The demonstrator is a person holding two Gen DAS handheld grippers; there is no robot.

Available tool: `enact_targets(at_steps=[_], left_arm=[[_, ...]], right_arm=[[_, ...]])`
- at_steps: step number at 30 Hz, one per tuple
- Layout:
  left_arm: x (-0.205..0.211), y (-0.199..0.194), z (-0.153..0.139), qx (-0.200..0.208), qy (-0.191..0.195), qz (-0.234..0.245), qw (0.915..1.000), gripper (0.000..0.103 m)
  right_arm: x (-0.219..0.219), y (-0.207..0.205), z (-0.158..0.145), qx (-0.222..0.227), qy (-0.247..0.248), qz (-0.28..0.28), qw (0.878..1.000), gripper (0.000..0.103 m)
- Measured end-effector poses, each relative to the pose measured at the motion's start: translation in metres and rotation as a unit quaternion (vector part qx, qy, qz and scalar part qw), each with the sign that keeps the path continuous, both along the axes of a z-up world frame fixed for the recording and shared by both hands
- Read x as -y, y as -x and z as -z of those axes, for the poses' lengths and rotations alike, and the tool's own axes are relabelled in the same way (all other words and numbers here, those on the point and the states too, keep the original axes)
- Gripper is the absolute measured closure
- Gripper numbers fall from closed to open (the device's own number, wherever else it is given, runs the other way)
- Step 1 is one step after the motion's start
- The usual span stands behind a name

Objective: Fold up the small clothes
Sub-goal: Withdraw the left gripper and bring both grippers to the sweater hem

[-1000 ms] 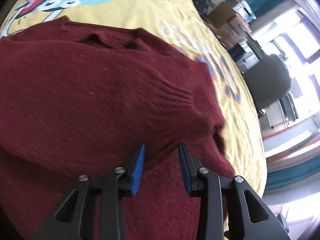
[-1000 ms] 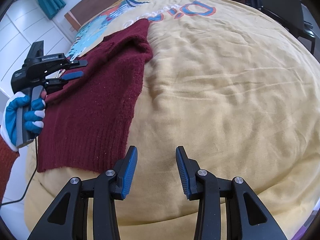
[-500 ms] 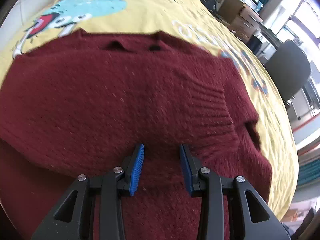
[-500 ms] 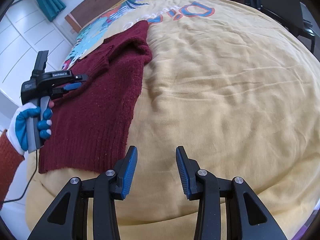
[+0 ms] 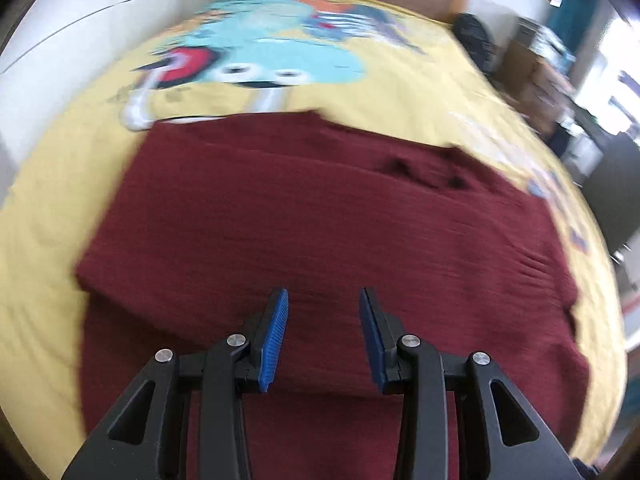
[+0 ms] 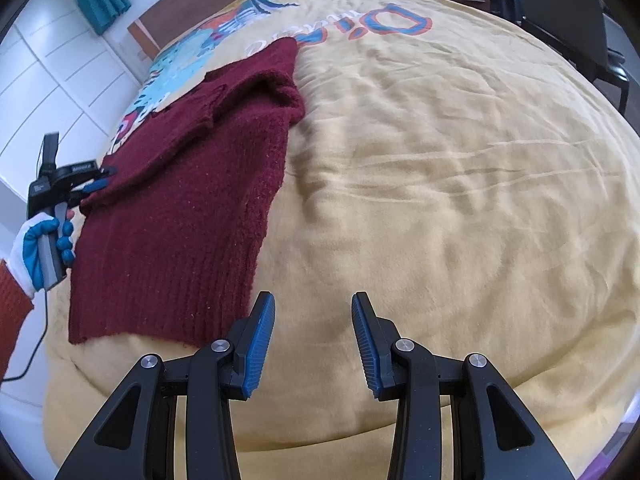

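Yellow bed cover [image 6: 460, 200] carries the maroon sweater [image 6: 180, 216] on its left part, sides folded in to a long strip, lengthwise folds left to do. Left claw [image 5: 323, 328] hovers over it, open and empty; right claw [image 6: 313, 344], open, empty, waits off the hem

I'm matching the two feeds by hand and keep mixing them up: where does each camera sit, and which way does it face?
Left wrist: rides the left gripper, looking steeply down over the maroon sweater toward the cartoon print and headboard; only its own open blue-padded fingers show.
Right wrist: rides the right gripper, above bare yellow blanket beside the sweater's hem; shows its open fingers, the gloved left hand and an orange sleeve.
Shared: sweater, blanket, left gripper.
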State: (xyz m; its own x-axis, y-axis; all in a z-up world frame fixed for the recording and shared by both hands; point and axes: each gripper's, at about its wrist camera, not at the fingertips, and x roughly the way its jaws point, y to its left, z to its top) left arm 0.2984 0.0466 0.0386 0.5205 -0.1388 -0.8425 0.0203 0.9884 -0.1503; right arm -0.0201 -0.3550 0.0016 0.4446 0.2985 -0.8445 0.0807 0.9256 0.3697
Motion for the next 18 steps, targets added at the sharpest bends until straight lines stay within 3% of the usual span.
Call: enact_targets(at_steps=[3,6,15,18], left_arm=[[-0.025,-0.001,0.013,-0.029,0.017,-0.019,0.9993,0.071],[-0.021,0.009,0.007,-0.024,0.013,0.005,0.9996,0.071],[-0.033,0.055,-0.041,0.011,0.028,0.015,0.9994,0.065],[-0.047,0.076,-0.056,0.018,0.032,0.014,0.9992,0.065]], right_arm=[[-0.001,-0.002,-0.001,0.001,0.004,-0.003,1.0,0.062],[-0.002,-0.002,-0.003,0.005,0.006,-0.005,1.0,0.062],[-0.005,0.002,-0.016,0.027,0.002,-0.015,1.0,0.062],[-0.008,0.003,-0.023,0.036,-0.001,-0.025,0.999,0.052]])
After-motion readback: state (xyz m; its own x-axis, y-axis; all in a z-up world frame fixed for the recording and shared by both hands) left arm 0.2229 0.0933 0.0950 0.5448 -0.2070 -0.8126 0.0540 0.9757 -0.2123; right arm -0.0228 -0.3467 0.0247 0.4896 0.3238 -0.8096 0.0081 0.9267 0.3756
